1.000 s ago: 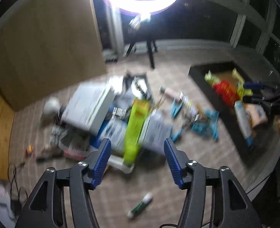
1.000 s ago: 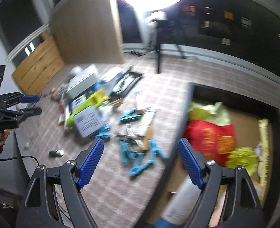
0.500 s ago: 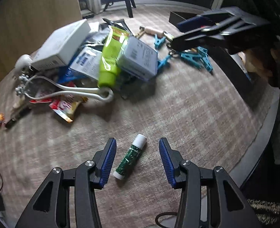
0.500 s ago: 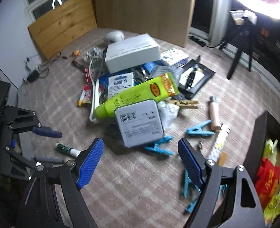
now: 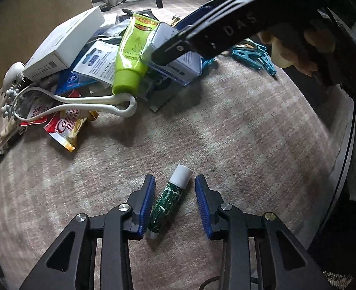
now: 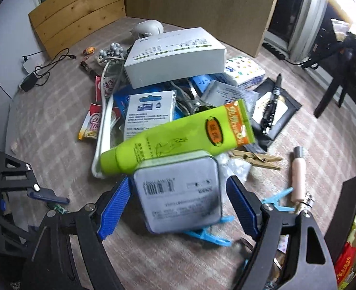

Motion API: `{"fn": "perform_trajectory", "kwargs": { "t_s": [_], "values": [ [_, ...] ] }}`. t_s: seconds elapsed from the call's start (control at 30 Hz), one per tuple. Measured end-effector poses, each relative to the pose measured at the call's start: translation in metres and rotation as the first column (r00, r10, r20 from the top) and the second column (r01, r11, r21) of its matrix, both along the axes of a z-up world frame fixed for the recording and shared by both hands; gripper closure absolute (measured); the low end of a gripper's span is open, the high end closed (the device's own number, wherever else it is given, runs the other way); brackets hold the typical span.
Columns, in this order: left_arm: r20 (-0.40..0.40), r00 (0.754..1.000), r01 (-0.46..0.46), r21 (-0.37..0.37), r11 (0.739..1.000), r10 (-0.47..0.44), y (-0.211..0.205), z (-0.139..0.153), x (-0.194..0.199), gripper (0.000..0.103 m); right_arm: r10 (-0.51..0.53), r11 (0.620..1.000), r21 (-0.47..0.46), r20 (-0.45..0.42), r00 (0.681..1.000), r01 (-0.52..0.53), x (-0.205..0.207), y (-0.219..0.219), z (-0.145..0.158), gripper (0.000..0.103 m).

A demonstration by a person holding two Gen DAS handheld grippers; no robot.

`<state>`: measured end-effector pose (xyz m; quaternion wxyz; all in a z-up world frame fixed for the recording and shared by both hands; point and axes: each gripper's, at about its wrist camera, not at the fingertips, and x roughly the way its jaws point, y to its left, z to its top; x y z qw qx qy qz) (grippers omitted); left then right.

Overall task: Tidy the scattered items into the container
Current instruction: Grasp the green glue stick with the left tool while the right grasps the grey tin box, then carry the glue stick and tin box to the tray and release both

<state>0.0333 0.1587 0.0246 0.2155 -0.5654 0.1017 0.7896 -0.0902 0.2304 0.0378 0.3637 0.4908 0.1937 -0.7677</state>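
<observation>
A green glue stick with a white cap (image 5: 169, 199) lies on the checked tablecloth between the open fingers of my left gripper (image 5: 174, 203), apart from both pads. My right gripper (image 6: 179, 201) is open, its blue pads on either side of a grey square tin (image 6: 178, 193); the pads do not touch it. A lime green tube (image 6: 175, 140) rests across the tin's far edge. The right gripper also shows in the left wrist view (image 5: 216, 29), above the tin (image 5: 178, 58). The black container (image 6: 347, 220) is at the right edge.
A pile behind the tin holds a white box (image 6: 175, 55), packets, a white hanger (image 5: 81, 101), coffee sachets (image 5: 68, 125) and a pen on a black pouch (image 6: 272, 111). Blue clothes pegs (image 5: 255, 55), a wooden peg (image 6: 252, 158) and the table edge (image 5: 344, 159) lie right.
My left gripper has dropped to the cloth and moved forward around the glue stick. My right gripper has swung from the container to the pile and come down around the grey tin.
</observation>
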Motion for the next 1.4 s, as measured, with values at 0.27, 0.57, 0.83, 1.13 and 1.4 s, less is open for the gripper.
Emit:
{"fn": "perform_trajectory", "kwargs": {
  "t_s": [0.27, 0.57, 0.83, 1.13, 1.4],
  "values": [
    [-0.008, 1.0, -0.007, 0.024, 1.0, 0.007, -0.001, -0.002, 0.005, 0.089, 0.011, 0.999, 0.043, -0.009, 1.0, -0.01, 0.005, -0.007, -0.012, 0.025],
    [0.009, 0.999, -0.041, 0.091, 0.995, 0.041, -0.009, 0.003, 0.011, 0.089, -0.113, 0.993, -0.033, 0.052, 0.992, 0.115, 0.001, 0.017, -0.003, 0.033],
    [-0.037, 0.998, -0.039, 0.116, 0.993, 0.044, -0.026, 0.021, -0.005, 0.089, -0.185, 0.979, -0.082, 0.029, 0.982, 0.186, 0.017, 0.035, 0.022, 0.033],
    [-0.106, 0.993, 0.057, 0.133, 0.99, -0.042, 0.011, 0.052, -0.03, 0.089, -0.35, 0.931, -0.115, -0.01, 0.937, 0.347, 0.034, 0.097, 0.052, 0.033],
    [-0.159, 0.981, 0.135, 0.153, 0.979, -0.11, 0.089, 0.082, -0.043, 0.089, -0.514, 0.851, -0.147, -0.033, 0.857, 0.505, 0.055, 0.204, 0.08, 0.033]
  ]
}}
